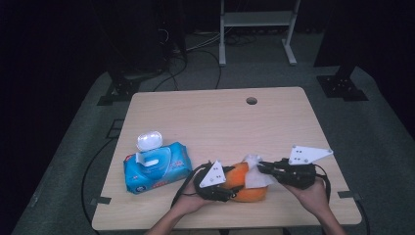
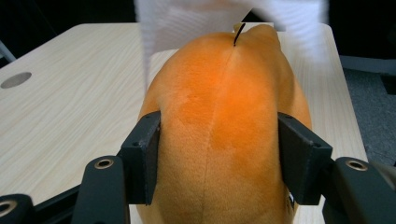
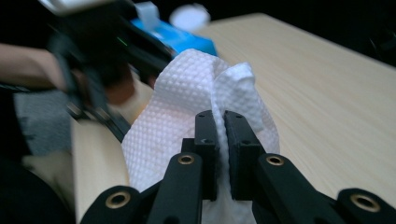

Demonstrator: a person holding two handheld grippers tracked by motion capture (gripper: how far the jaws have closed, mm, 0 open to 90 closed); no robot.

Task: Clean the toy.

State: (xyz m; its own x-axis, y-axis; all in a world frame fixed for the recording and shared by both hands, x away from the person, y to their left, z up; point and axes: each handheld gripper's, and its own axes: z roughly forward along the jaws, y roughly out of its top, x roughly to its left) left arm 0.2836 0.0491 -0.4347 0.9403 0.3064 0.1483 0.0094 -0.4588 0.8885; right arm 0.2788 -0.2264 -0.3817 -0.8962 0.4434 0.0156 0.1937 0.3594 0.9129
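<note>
**Wiping the plush: slipping wipe, rolling toy**

Resting near the front edge of the pale wooden counter (image 1: 215,117): a rounded orange plush toy with a centre seam (image 2: 224,121), clamped across its flanks by the left tool (image 1: 222,188), both black pads pressed into the pile. Pinched tight in the right tool (image 3: 220,140): a white embossed wet wipe (image 3: 187,107), draped over the far end of the plush. Lying well to the left, apart from the work: a blue soft pack of wet wipes with its white lid flipped open (image 1: 155,167).

Likely troubles, judged from this:

- Wipe gripped only by a narrow fold between clenched jaws; with a hard drag across the clinging pile, could tear or pull free and be left behind on the toy.
- Plush soft and compressible; under a sideways push from the wiping hand, could squirm out from between the pads or roll, being held at the flanks alone.
- Toy close to the near edge; if shoved toward the person, could go off the counter.
- Tools working close together; on a long stroke, could knock jaws or snag the trailing cable.
</note>
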